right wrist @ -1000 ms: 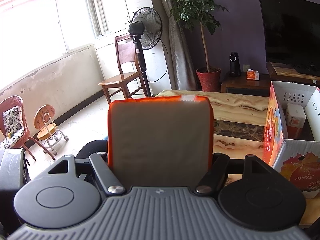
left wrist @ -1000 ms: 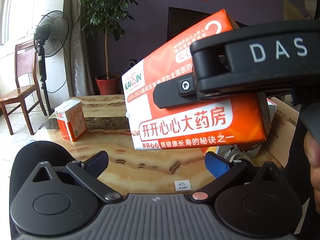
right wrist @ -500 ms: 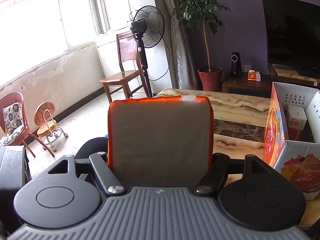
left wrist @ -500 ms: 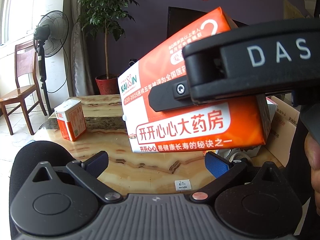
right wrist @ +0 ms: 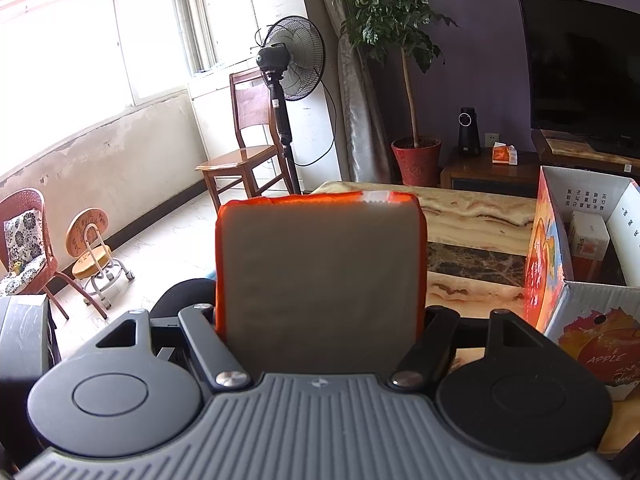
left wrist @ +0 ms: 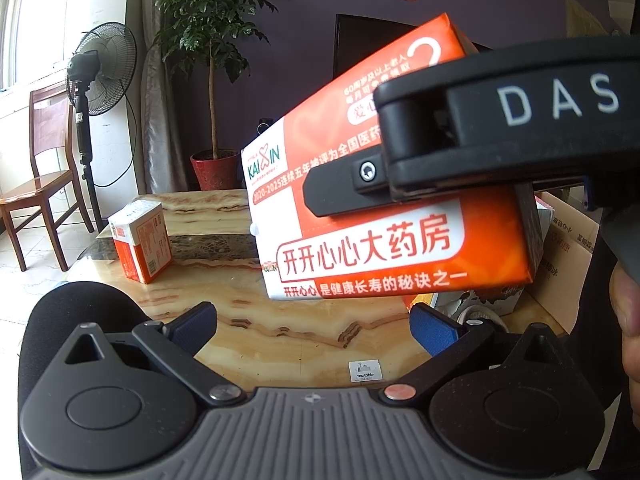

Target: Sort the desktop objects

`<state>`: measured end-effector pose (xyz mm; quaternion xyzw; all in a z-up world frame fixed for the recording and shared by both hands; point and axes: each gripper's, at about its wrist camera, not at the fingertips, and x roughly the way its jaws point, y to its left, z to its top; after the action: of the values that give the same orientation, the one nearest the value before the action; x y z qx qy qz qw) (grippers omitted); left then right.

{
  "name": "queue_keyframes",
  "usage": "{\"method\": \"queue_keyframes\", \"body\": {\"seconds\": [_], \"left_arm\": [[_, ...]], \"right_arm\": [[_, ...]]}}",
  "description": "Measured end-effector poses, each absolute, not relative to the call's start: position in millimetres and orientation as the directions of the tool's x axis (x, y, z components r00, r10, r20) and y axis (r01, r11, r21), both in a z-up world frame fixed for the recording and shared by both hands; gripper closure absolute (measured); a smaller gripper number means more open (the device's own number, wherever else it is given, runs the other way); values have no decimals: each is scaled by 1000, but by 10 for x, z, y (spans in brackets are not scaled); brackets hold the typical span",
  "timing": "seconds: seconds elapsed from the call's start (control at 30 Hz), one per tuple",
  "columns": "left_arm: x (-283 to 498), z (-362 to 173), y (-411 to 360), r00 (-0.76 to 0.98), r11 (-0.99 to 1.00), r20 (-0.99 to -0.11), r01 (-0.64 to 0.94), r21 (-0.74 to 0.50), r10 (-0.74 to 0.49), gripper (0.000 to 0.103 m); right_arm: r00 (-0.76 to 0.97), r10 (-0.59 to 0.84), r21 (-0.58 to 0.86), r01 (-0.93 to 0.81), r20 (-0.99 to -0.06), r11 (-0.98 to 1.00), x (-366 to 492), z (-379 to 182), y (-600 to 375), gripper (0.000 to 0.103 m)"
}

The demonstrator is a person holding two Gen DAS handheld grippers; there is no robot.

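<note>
An orange-and-white tissue pack (left wrist: pixel 400 248) hangs tilted in the air above the marble tea table (left wrist: pixel 280 340). My right gripper (right wrist: pixel 320 312) is shut on it, its fingers pressing the pack's two sides; the pack's grey end (right wrist: pixel 320 280) fills that view. In the left wrist view one black finger (left wrist: pixel 344 188) of the right gripper lies across the pack's front. My left gripper (left wrist: pixel 314 328) stands open below the pack with nothing between its blue pads (left wrist: pixel 196 328). A small orange-and-white box (left wrist: pixel 140 240) stands on the table at the left.
An open cardboard apple box (right wrist: pixel 580 308) stands on the table's right side with a white-and-orange box (right wrist: pixel 588 240) inside. A black rounded cushion (left wrist: pixel 80 312) sits at the table's near left. A fan (right wrist: pixel 292 64), a wooden chair (right wrist: pixel 244 160) and a potted plant (right wrist: pixel 416 152) stand beyond.
</note>
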<state>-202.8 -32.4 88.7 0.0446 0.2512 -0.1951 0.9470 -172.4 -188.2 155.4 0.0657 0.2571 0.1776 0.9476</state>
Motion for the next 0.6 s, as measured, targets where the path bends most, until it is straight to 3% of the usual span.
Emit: {"method": "queue_keyframes", "body": {"seconds": [0.6], "left_arm": [[-2023,888,-322,797,919,-495,394,-11,-347,1]], "right_arm": [[804,371,209,-307,-466,928,-1740,1550,-1868,30]]}}
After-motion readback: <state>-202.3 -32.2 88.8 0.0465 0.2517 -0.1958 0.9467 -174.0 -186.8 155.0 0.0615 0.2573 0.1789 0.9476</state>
